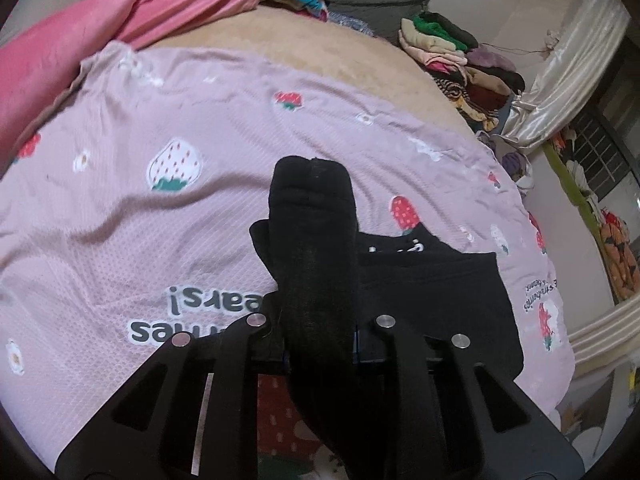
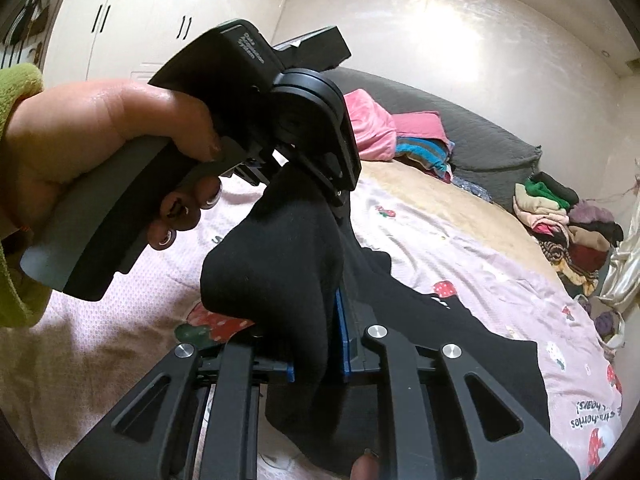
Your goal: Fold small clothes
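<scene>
Both grippers pinch one black sock: the left gripper and the right gripper (blue pads). The sock hides their fingertips and part of the black cloth on the pink sheet.

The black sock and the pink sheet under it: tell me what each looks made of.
Black sock: soft knit, probably cotton blend; matte, faintly ribbed, drooping limp between both tongs, the left and the right.
Pink sheet: thin woven or quilted cotton-like fabric; fine dotted grid texture, printed strawberries, shallow wrinkles.

Strawberry-print quilt (pale pink), white wardrobe.
</scene>
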Action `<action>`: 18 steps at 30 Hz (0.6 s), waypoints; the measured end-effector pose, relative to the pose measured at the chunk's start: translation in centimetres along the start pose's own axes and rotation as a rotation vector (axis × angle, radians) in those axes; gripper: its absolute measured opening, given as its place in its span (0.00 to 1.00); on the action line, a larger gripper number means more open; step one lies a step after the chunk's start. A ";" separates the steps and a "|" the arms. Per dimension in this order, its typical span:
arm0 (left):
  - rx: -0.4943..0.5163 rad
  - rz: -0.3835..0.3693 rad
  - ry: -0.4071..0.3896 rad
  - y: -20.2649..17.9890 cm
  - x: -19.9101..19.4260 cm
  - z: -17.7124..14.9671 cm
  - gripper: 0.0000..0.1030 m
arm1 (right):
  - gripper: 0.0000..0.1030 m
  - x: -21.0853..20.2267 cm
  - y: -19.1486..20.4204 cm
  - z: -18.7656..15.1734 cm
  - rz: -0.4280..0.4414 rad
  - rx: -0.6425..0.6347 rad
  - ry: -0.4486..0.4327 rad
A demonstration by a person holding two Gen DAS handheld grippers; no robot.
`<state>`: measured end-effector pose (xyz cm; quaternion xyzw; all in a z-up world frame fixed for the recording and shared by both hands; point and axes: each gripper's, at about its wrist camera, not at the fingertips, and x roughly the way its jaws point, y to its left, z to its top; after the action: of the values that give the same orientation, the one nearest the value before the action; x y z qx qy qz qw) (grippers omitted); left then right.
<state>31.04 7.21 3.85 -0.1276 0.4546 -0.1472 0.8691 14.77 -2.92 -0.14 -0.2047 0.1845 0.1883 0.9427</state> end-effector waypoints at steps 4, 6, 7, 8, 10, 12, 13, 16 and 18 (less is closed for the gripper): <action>0.018 0.002 -0.016 -1.5 -0.7 0.1 0.11 | 0.13 -0.8 -1.3 -0.2 -0.016 0.027 -0.011; 0.027 -0.001 -0.025 -2.4 -1.0 0.1 0.11 | 0.13 -1.3 -1.9 -0.3 -0.024 0.044 -0.013; 0.032 -0.004 -0.029 -2.9 -1.2 0.1 0.11 | 0.13 -1.4 -2.2 -0.4 -0.028 0.052 -0.016; 0.036 -0.005 -0.032 -3.3 -1.3 0.1 0.11 | 0.13 -1.7 -2.4 -0.4 -0.032 0.060 -0.019; 0.046 -0.010 -0.039 -4.1 -1.7 0.2 0.11 | 0.13 -2.2 -2.9 -0.6 -0.041 0.075 -0.024; 0.057 -0.017 -0.044 -5.1 -1.9 0.3 0.11 | 0.13 -2.7 -3.2 -0.8 -0.049 0.086 -0.030; 0.061 -0.021 -0.046 -5.5 -1.9 0.3 0.11 | 0.13 -3.0 -3.5 -0.9 -0.053 0.094 -0.032; 0.072 -0.027 -0.051 -6.9 -1.9 0.3 0.11 | 0.13 -3.8 -4.2 -1.4 -0.067 0.112 -0.035; 0.082 -0.031 -0.051 -8.0 -1.7 0.3 0.11 | 0.13 -4.4 -4.7 -1.6 -0.076 0.125 -0.037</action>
<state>29.24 0.50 8.11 -0.1028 0.4238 -0.1760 0.8825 12.58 -8.88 1.82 -0.1486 0.1704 0.1444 0.9633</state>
